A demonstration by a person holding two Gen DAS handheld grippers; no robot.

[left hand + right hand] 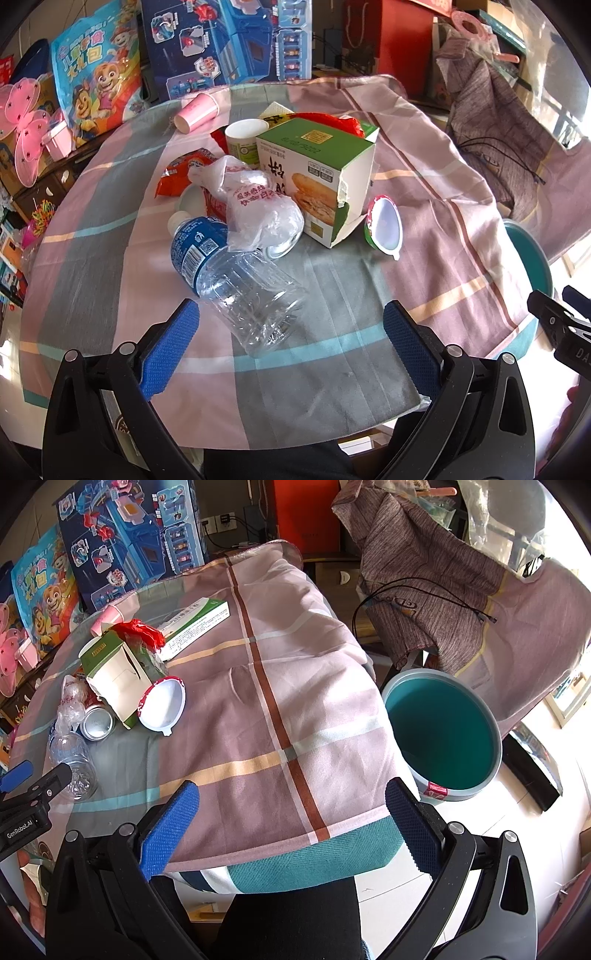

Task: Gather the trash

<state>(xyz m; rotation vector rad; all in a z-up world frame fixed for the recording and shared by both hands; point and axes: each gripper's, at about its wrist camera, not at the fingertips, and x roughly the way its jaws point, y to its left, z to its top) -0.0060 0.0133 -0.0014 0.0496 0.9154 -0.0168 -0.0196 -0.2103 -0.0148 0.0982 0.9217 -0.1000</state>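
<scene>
tablecloth (424, 229) in checked pink and grey covers the round table, and the trash lies in one heap on it. right of the cloth, down on the floor, stands the teal bin (443, 734), still empty. in the heap, the green food box (314, 173) is the biggest, then the clear water bottle (236, 280) on its side at the near edge of the heap, then the crumpled plastic bag (255, 199). left gripper (291, 347) hangs just before the bottle, jaws wide apart, nothing in them. right gripper (291, 827) is over bare cloth, also wide apart and empty. i think collecting has not begun; next the left jaws must close around the bottle.
</scene>
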